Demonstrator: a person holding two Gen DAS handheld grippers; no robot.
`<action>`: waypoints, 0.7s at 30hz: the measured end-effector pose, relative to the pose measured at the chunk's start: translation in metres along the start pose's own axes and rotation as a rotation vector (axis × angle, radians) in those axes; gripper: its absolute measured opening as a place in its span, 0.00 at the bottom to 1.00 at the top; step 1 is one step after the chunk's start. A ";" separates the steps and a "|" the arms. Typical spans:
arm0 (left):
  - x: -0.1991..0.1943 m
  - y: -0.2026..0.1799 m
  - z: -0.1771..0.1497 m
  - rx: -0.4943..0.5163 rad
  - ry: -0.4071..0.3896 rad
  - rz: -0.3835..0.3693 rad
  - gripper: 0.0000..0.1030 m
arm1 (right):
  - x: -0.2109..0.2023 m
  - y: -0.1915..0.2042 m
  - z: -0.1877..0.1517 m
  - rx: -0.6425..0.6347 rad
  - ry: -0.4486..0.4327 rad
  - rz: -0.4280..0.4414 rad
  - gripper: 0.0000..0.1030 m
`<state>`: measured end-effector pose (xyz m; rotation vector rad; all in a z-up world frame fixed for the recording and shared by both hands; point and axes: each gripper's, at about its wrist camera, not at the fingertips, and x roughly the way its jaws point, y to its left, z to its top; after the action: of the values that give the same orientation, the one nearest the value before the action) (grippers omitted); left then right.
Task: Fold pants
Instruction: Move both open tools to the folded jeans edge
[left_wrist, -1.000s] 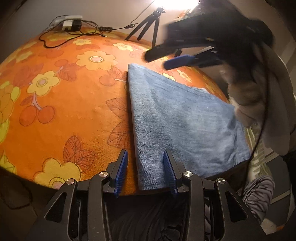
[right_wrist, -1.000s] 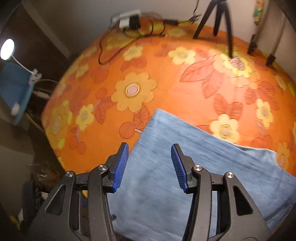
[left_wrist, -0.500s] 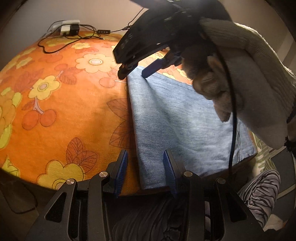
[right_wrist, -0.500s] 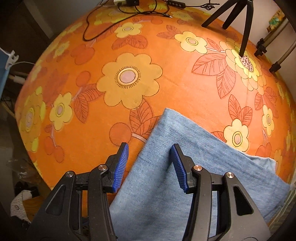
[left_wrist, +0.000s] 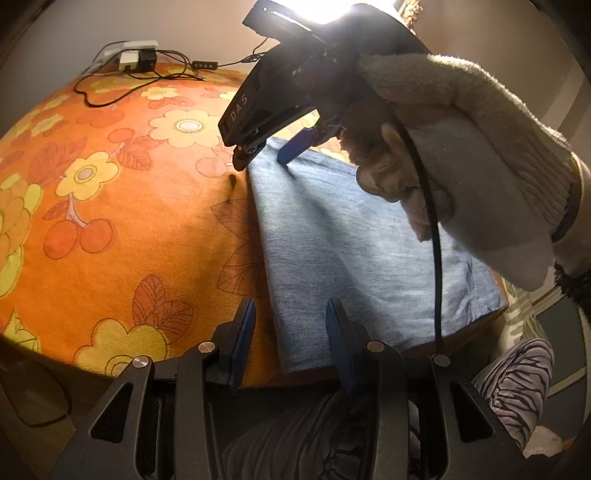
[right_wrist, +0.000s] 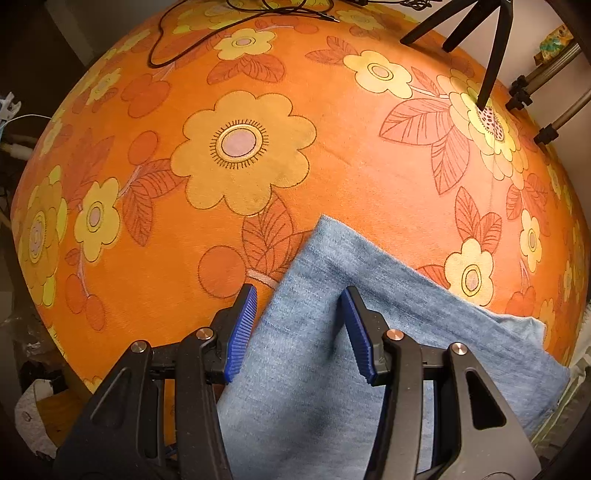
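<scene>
Straddling pants (right_wrist: 332, 350) corner: right hand-held gripper (right_wrist: 299, 328) unclenched; left hand-held gripper (left_wrist: 290, 341) likewise.

Orange flower-print surface (right_wrist: 332, 158), bright lamp (left_wrist: 332, 7) above, plain beige wall (left_wrist: 184, 22), black tripod (right_wrist: 480, 44), cables (left_wrist: 147, 74).

We see an orange floral cloth (right_wrist: 332, 177) covering the table, a black tripod (right_wrist: 491, 48) standing on it, plus a power strip (left_wrist: 127, 59) and loose cables (left_wrist: 122, 83) at its far edge.
</scene>
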<state>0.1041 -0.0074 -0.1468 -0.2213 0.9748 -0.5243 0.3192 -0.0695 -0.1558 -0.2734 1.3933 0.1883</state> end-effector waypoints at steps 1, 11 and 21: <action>0.000 0.001 0.000 -0.005 0.002 -0.007 0.37 | 0.001 0.001 0.000 -0.005 0.001 -0.006 0.49; 0.002 0.003 0.000 -0.025 0.015 -0.044 0.37 | 0.008 0.018 0.007 -0.062 0.020 -0.076 0.49; 0.006 0.000 0.001 -0.025 0.015 -0.048 0.37 | 0.005 0.030 0.005 -0.109 0.044 -0.080 0.10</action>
<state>0.1073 -0.0108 -0.1510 -0.2643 0.9928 -0.5586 0.3158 -0.0400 -0.1621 -0.4250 1.4149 0.1931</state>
